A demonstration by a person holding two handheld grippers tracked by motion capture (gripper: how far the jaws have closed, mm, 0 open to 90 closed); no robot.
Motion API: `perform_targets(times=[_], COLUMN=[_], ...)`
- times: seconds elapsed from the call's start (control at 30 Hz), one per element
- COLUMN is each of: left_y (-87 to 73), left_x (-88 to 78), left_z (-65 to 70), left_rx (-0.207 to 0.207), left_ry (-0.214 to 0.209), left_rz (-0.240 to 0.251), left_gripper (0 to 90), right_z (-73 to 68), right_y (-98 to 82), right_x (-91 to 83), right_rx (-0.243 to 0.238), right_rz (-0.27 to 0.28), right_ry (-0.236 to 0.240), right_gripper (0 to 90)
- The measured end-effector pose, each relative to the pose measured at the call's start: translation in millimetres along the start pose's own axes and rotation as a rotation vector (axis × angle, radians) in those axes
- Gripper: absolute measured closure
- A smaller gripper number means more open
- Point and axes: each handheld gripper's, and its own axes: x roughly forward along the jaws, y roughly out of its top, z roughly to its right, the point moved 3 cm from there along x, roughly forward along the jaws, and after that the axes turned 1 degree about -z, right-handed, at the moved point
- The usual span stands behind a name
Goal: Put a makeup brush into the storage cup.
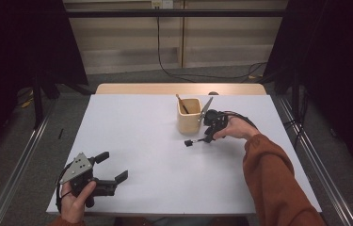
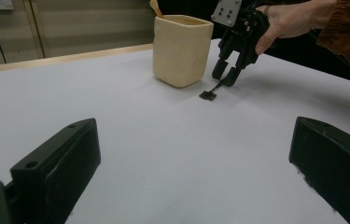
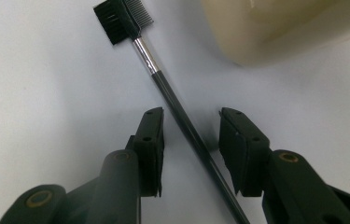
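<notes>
A small black brush (image 3: pixel 122 18) with a comb edge and a thin dark handle lies flat on the white table (image 1: pixel 141 141), right beside a cream cup (image 1: pixel 188 115). My right gripper (image 3: pixel 192 116) points down at the table with the brush handle between its jaws; a gap shows on each side of the handle, so the pads are not pressing on it. In the high view the right gripper (image 1: pixel 207 139) stands just right of the cup, with the brush head (image 1: pixel 188 142) poking out to its left. My left gripper (image 1: pixel 115 165) rests open at the front left, with nothing in it.
A brown stick (image 1: pixel 181 102) leans inside the cup. The left gripper view looks across the table at the cup (image 2: pixel 182 49), the brush (image 2: pixel 207 95) and the right gripper (image 2: pixel 225 77). A wooden strip (image 1: pixel 179 88) borders the table's far edge.
</notes>
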Motion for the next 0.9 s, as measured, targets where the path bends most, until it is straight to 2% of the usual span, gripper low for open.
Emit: perform_targets(times=[0.3,0.53,0.7,0.9], left_y=[0.0,-0.1,-0.2,-0.5], left_x=[-0.6,-1.5,-1.4,-1.4], left_z=[0.7,0.7,0.5,0.4], left_rx=[0.001,0.001,0.003,0.006], left_ry=[0.002,-0.001,0.003,0.004], left_rz=[0.001,0.004,0.0,-0.002], left_gripper=[2.0,2.0,1.9,1.9], right_z=[-1.6,-3.1,-5.9,-8.2], right_y=[-1.5,-0.4,-0.2,0.6], right_x=[0.4,0.7,0.1,0.5], right_rx=[0.012,-0.012,-0.001,-0.018], right_rz=[0.013,0.003,-0.008,-0.011], right_ry=[0.012,0.02,0.034,0.04], right_gripper=[67.0,75.0,80.2,86.1])
